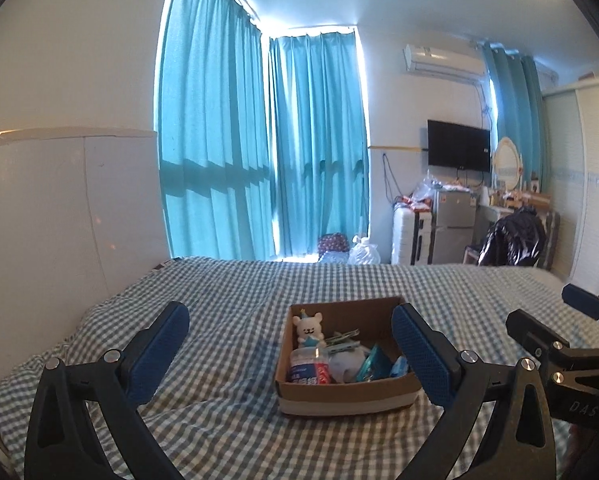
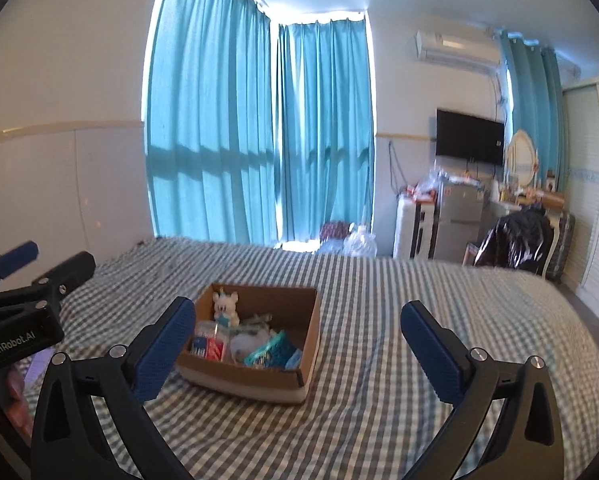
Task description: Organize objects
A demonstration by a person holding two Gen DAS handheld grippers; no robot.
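A brown cardboard box (image 1: 347, 394) sits on the checked bed (image 1: 239, 288). It holds a white toy bear (image 1: 308, 330), a clear plastic bottle with a red and blue label (image 1: 309, 368), teal packets (image 1: 373, 364) and other small items. My left gripper (image 1: 291, 332) is open and empty, held above the bed just short of the box. The right gripper's fingers (image 1: 539, 334) show at the right edge. In the right wrist view the box (image 2: 255, 376) lies ahead between the open fingers of my right gripper (image 2: 299, 320). The left gripper (image 2: 39, 272) shows at the left, open.
Blue curtains (image 1: 259, 140) hang behind the bed. A white wall panel (image 1: 59, 208) runs along the left. Past the bed's far end stand a small fridge (image 1: 453, 226), a wall TV (image 1: 458, 151), a white suitcase (image 1: 403, 236) and a chair with a black jacket (image 1: 515, 240).
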